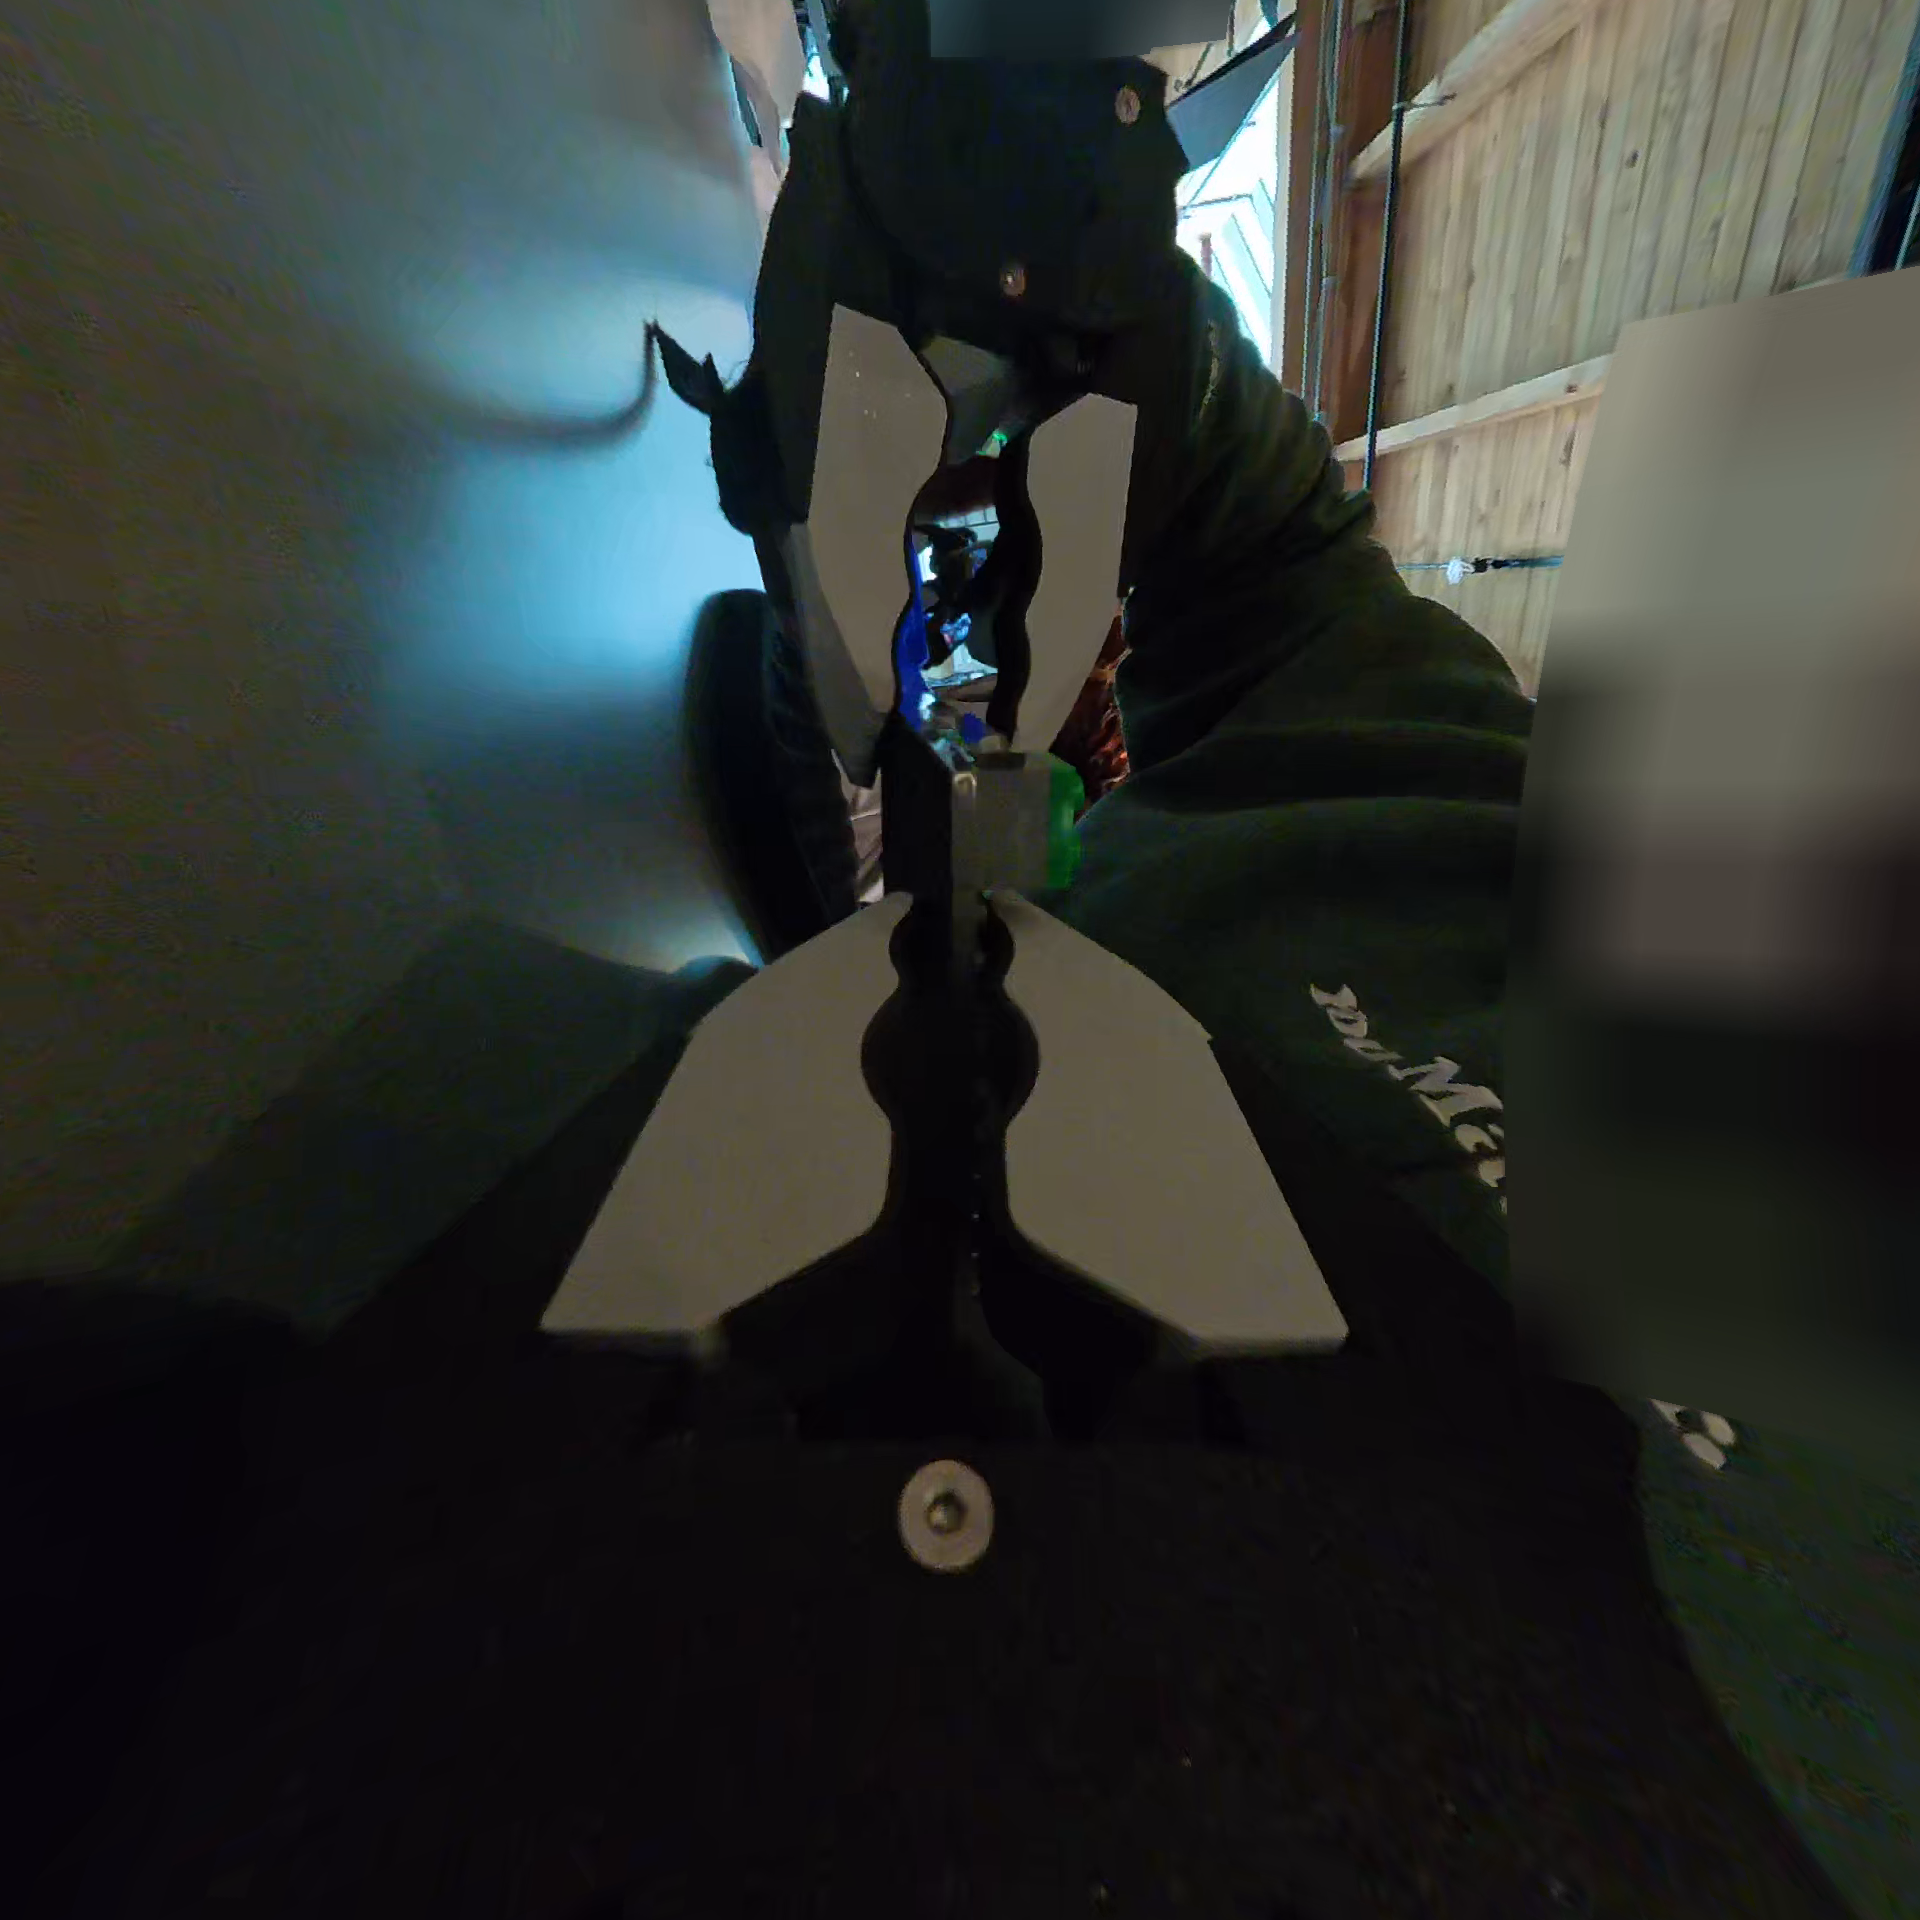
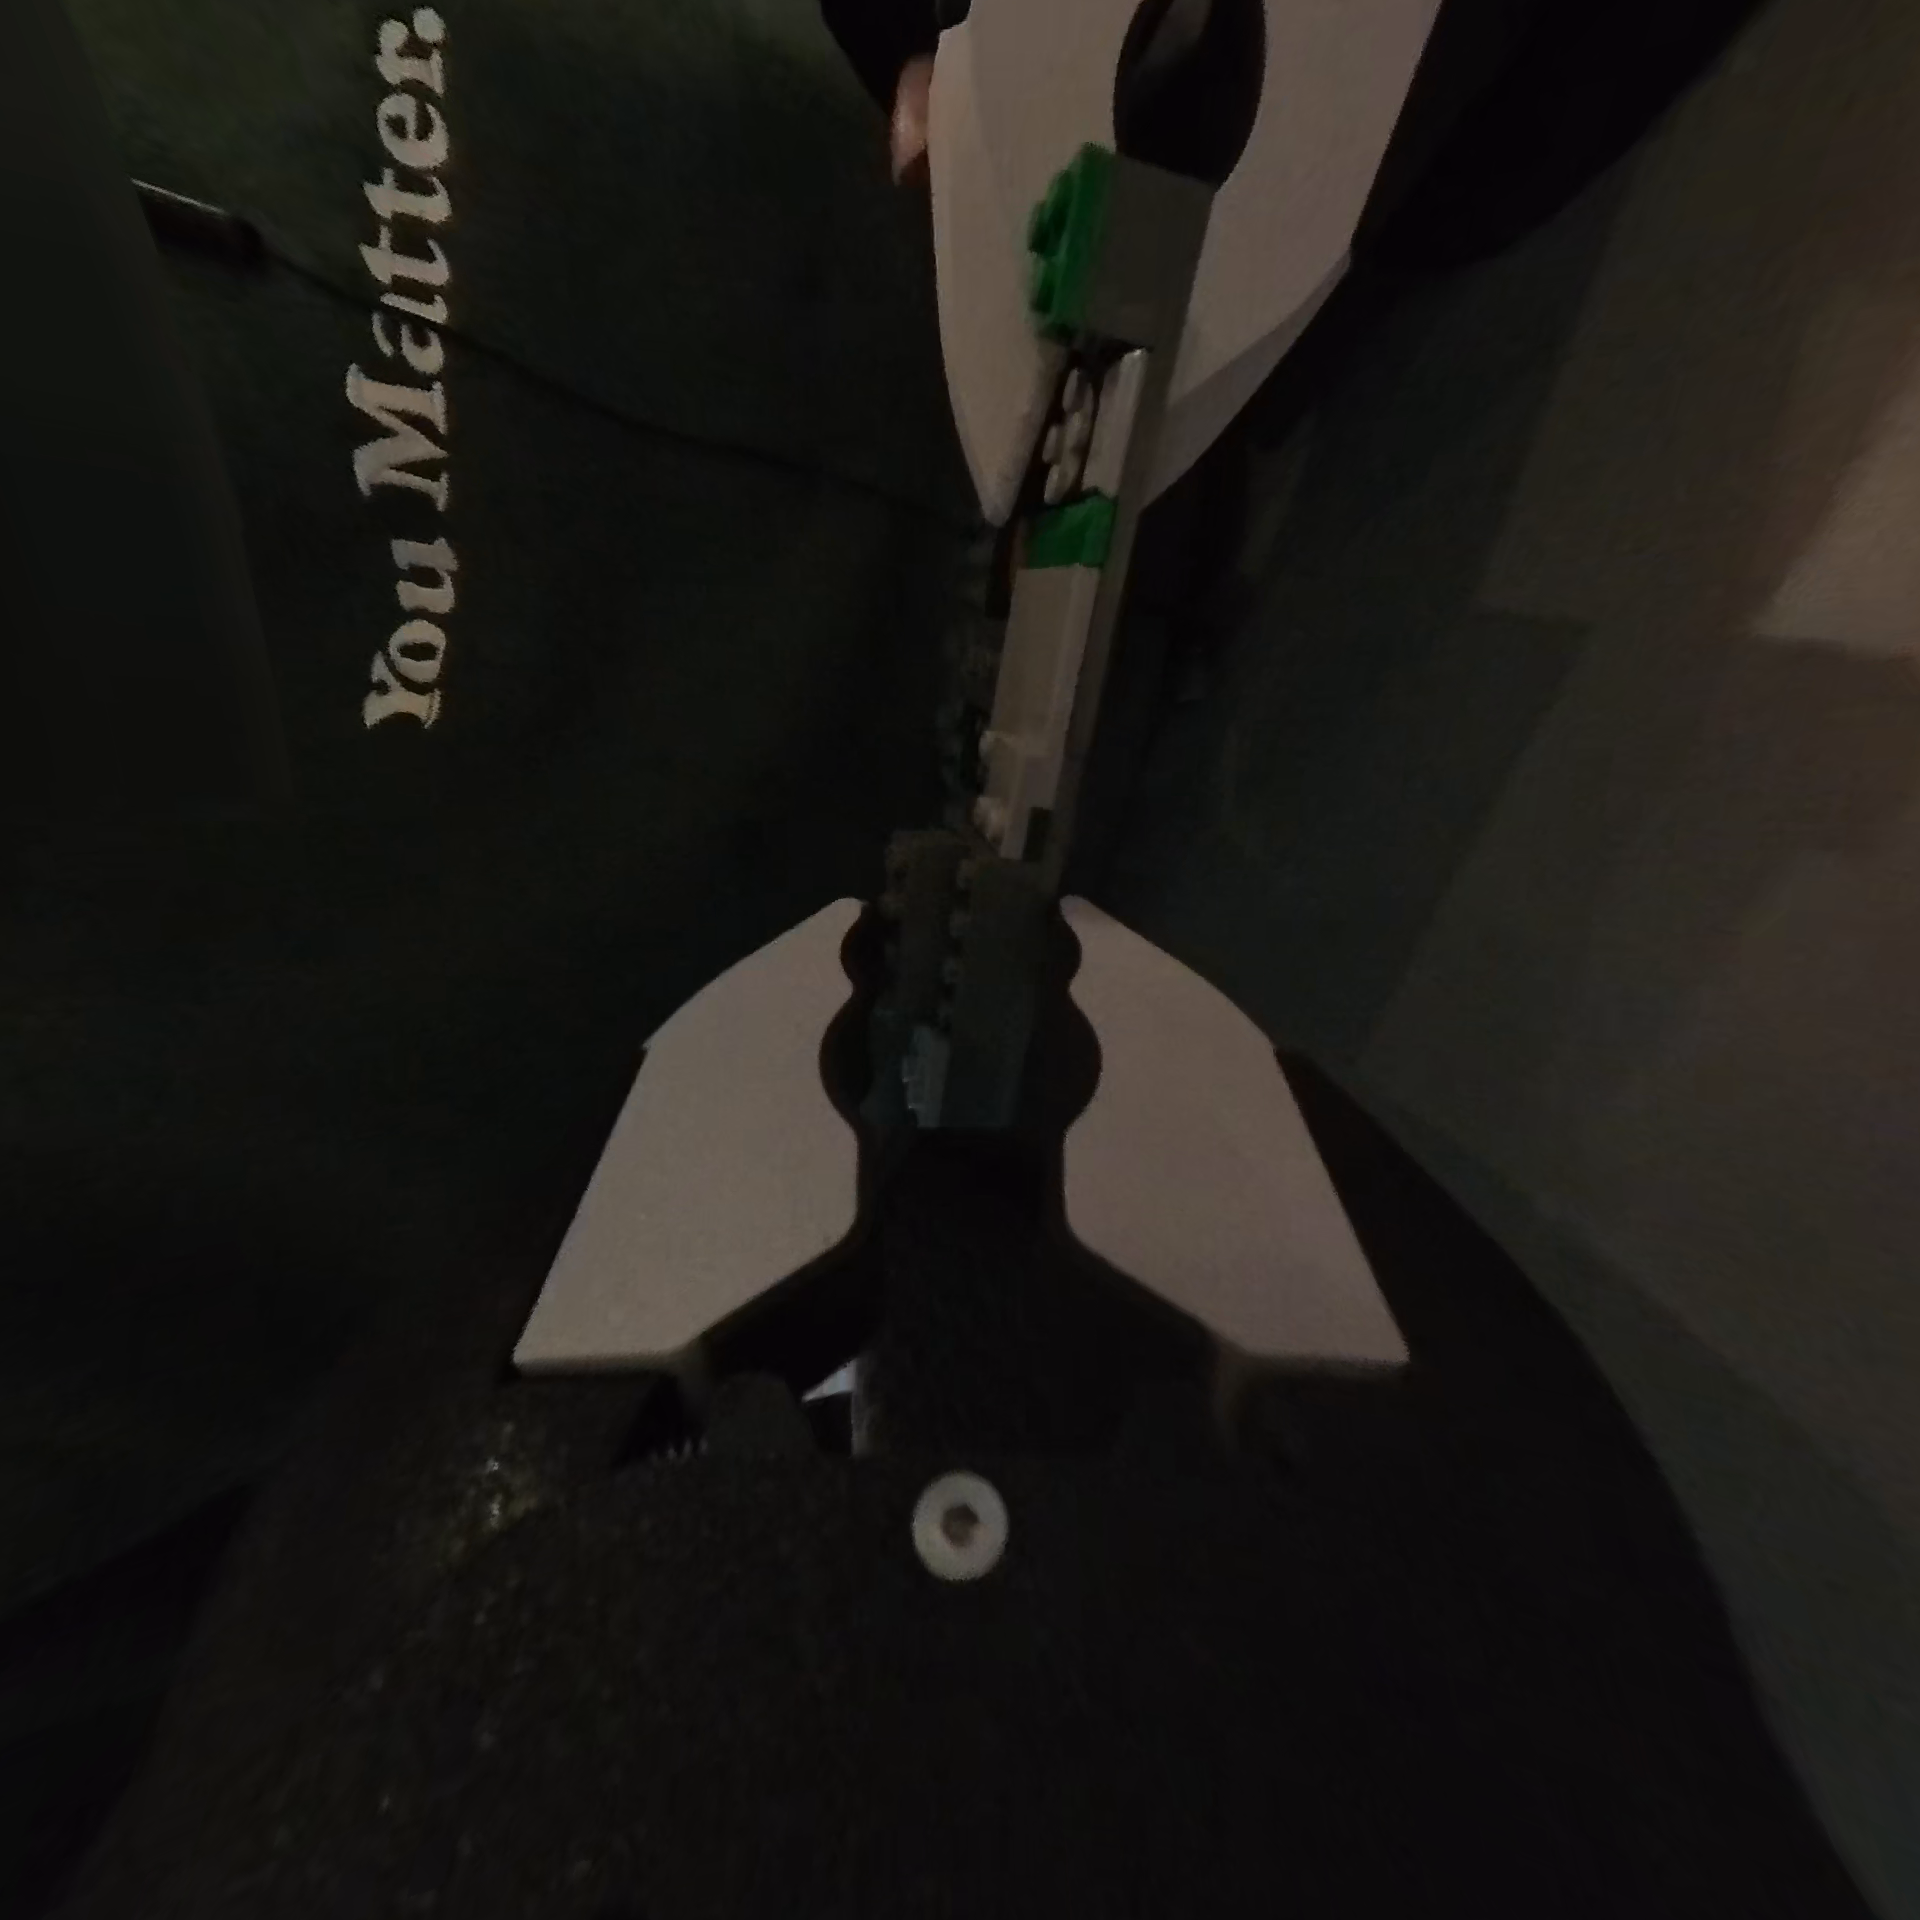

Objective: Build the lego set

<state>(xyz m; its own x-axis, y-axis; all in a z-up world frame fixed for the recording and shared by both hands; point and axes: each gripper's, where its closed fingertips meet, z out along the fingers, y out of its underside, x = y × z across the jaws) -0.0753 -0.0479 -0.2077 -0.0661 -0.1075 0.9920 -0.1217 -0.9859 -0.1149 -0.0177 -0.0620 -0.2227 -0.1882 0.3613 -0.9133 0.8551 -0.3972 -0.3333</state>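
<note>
You held a long grey-and-green lego assembly [image 2: 1049, 644] end to end, your right gripper [image 2: 961, 914] and left gripper [image 1: 951, 904] each clenched on it, near your dark green sweatshirt [image 1: 1299, 831].

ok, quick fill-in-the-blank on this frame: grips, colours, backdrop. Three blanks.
1. The long flat lego assembly is gripped at opposite ends by ____ grippers, the right gripper and the left gripper.
2. The small studded plate beside the grey brick is ____.
3. The plank wall is made of ____.

Missing: both; green; wood
</note>
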